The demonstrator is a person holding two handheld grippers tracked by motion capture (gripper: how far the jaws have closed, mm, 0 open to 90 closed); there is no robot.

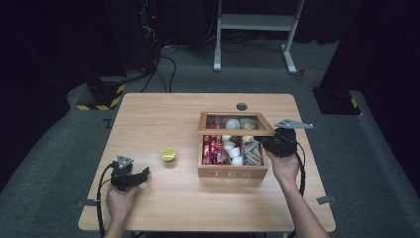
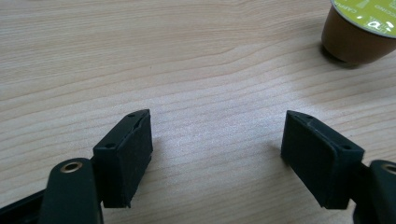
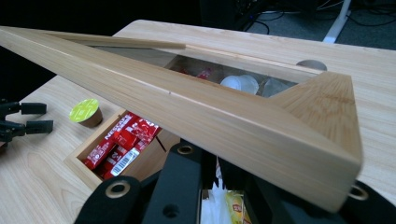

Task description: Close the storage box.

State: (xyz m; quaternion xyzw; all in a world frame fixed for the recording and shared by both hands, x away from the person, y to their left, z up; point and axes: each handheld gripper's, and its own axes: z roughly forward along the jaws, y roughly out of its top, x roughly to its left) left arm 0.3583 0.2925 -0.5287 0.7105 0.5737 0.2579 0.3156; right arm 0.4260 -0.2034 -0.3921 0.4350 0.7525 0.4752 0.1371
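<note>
A wooden tea box [image 1: 233,173] marked TEA stands right of the table's middle. Its glass-paned lid [image 1: 235,131] is half raised. My right gripper [image 1: 266,142] sits at the lid's front right corner. In the right gripper view its jaws [image 3: 212,161] stand close together under the lid's front rail [image 3: 210,116], which lies across them and hides their tips. A capsule with a green top [image 1: 168,154] stands on the table left of the box. My left gripper [image 1: 143,173] rests near the front left, open and empty [image 2: 217,140], with the capsule [image 2: 362,32] just beyond it.
The box holds red sachets [image 1: 212,148], white cups [image 1: 232,148] and tea bags [image 1: 251,151]. A round cable hole [image 1: 241,106] lies behind the box. A white desk frame [image 1: 257,22] and cables stand on the floor past the table's far edge.
</note>
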